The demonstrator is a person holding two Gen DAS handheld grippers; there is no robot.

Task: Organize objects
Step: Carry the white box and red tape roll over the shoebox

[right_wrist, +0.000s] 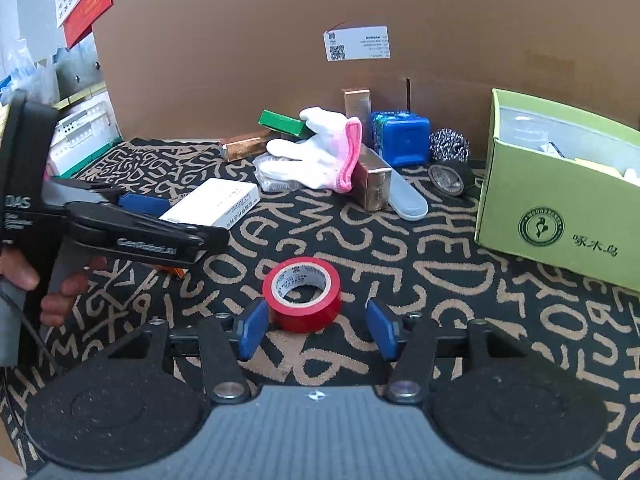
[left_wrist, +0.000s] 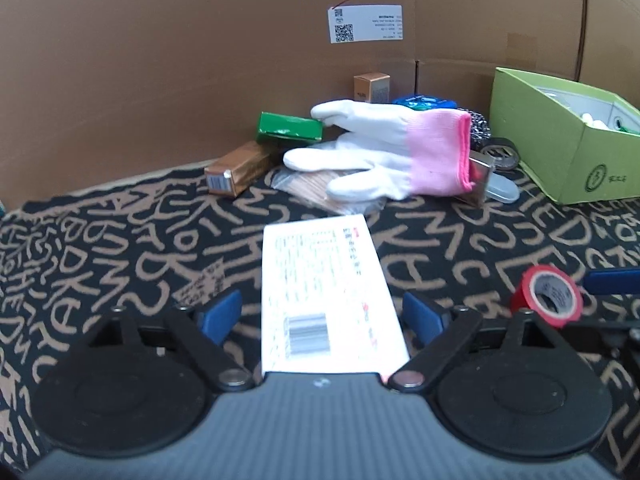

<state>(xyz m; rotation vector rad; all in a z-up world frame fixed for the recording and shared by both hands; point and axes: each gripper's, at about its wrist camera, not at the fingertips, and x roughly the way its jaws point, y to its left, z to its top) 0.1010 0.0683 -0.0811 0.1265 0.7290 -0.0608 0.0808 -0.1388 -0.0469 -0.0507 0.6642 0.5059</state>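
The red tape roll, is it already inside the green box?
No, the red tape roll stands on the patterned cloth just ahead of the right gripper, well apart from the green box.

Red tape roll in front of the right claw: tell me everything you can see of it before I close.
The red tape roll is a glossy, plastic-looking roll of red tape wound on a white core with small printed lettering inside. It is tilted, its open hole facing up and toward the camera, on the black cloth with tan letters. It sits just ahead of the right claw, nearer the left blue pad; neither pad presses on it. Nothing else touches it.
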